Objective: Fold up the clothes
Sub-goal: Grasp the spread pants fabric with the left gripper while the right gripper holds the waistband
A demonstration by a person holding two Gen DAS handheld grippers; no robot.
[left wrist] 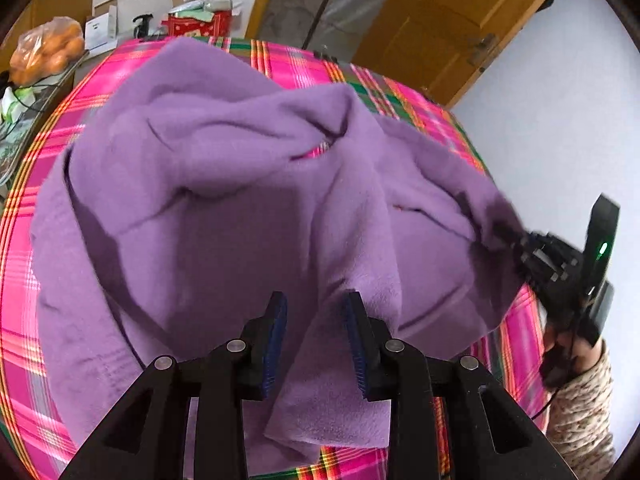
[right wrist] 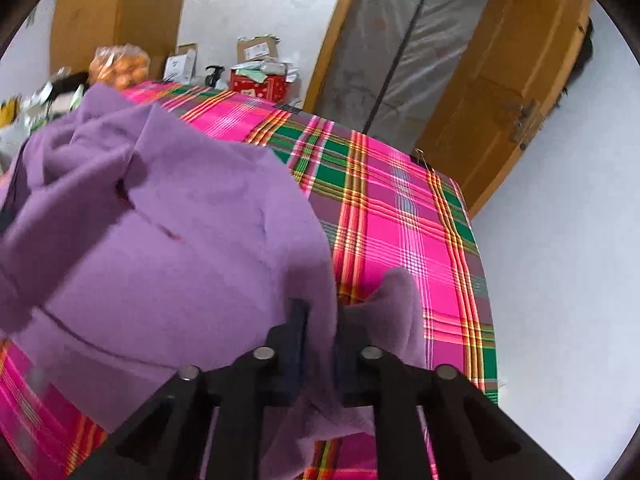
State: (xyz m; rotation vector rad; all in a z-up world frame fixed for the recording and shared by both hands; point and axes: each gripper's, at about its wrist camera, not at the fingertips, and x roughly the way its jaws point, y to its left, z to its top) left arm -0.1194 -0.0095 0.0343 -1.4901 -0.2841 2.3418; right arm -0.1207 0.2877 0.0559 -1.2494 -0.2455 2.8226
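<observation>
I have a purple fleece garment point(left wrist: 224, 184) bunched and rumpled over the table point(right wrist: 404, 224), which is covered in a pink, green and yellow plaid cloth. Most of the garment lies toward the left and middle of the table; its right-hand edge is lifted off the cloth.

My right gripper point(right wrist: 322, 344) has its fingers point(right wrist: 298, 332) closed tight on a fold of that edge, with fabric pinched between the pads and a flap spilling out on either side. From the left camera I see the same gripper point(left wrist: 516, 240) at the garment's right corner, blurred, with a green light on its body and a person's hand in a speckled knit sleeve point(left wrist: 580, 400) behind it.

My left gripper point(left wrist: 316, 320) has its fingers point(left wrist: 276, 332) spread apart over the near hem; a ridge of fleece rises between the blue pads, but neither pad presses it.

Beyond the table sit a red box point(right wrist: 260, 84), cardboard boxes and a bag of oranges point(left wrist: 46, 54), with a wooden door point(right wrist: 492, 112) to the right.
</observation>
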